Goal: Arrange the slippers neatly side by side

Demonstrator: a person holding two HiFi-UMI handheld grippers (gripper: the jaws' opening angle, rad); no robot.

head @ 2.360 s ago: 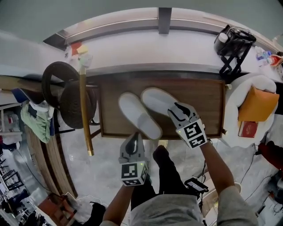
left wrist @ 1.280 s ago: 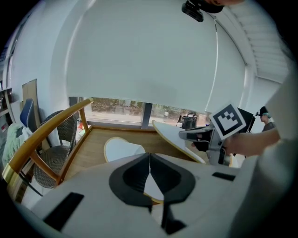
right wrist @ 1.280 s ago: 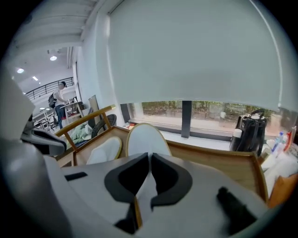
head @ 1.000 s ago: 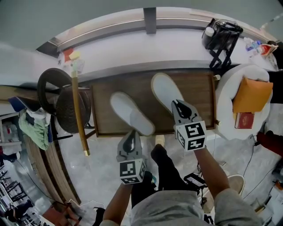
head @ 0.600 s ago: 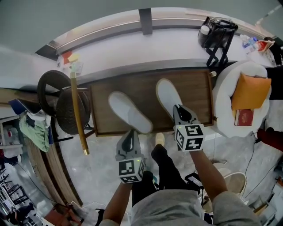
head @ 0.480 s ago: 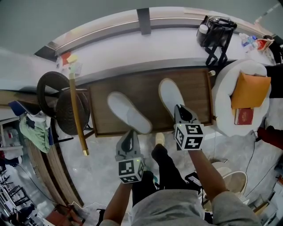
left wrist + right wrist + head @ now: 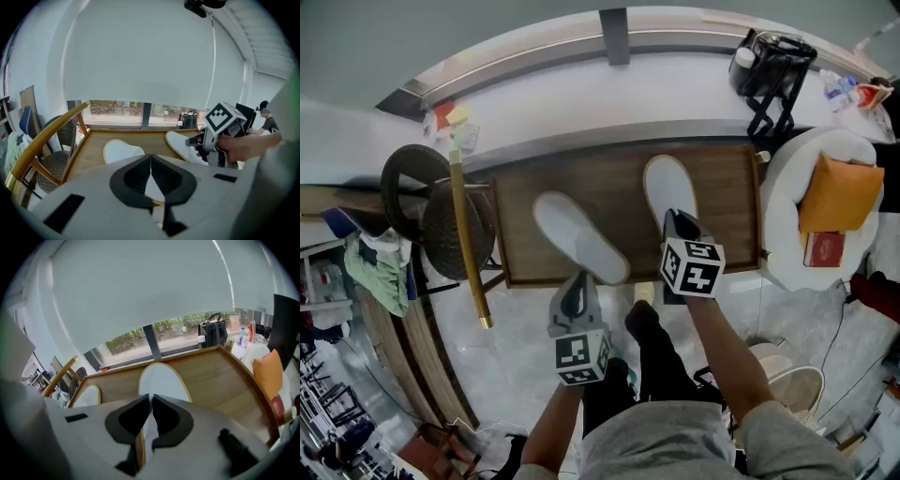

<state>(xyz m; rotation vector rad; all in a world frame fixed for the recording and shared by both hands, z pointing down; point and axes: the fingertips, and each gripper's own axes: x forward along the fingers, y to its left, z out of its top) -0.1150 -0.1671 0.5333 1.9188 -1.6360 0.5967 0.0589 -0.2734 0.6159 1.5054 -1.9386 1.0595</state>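
Two white slippers lie on a brown wooden table (image 7: 722,187). The left slipper (image 7: 579,236) (image 7: 119,151) lies slanted, toe toward the far left. The right slipper (image 7: 668,190) (image 7: 161,379) points nearly straight away from me. My right gripper (image 7: 673,218) (image 7: 151,397) is shut on that slipper's heel edge, with white fabric pinched between its jaws. My left gripper (image 7: 577,279) (image 7: 150,157) hangs at the table's near edge, just over the left slipper's heel, shut with nothing gripped. The left slipper's heel is hidden behind that gripper.
A dark wicker chair (image 7: 441,211) and a long wooden bar (image 7: 469,239) stand left of the table. A white armchair with an orange cushion (image 7: 839,192) is on the right. A black bag (image 7: 778,70) sits on the window ledge beyond.
My right gripper has swung the right slipper from a slant to pointing nearly straight away and shifted it right, apart from the left slipper. The left gripper has barely moved.
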